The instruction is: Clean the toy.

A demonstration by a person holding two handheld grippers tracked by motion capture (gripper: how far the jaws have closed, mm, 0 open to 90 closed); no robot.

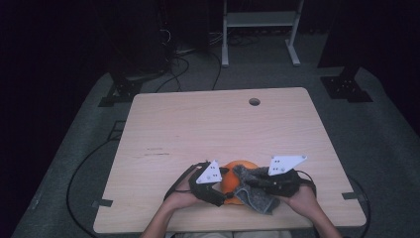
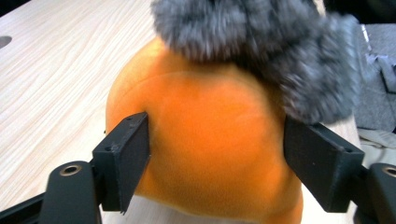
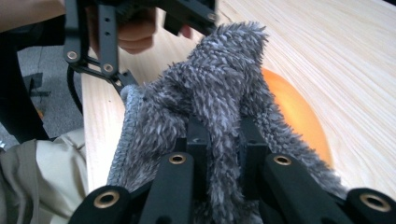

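A round orange object sits on the wooden table near its front edge. From its left side, my left gripper has one jaw on each flank of the orange object, pads against its surface. A grey fluffy cloth is draped over the object's top and right side. My right gripper comes in from the right. In the right gripper view, that gripper is shut on a fold of the cloth, and the orange object peeks out behind it.
A round cable hole lies near the table's far edge. Bare wood stretches across the middle and back. Cables run over the grey floor, and a white frame stands behind the table. The person's left hand is close to the cloth.
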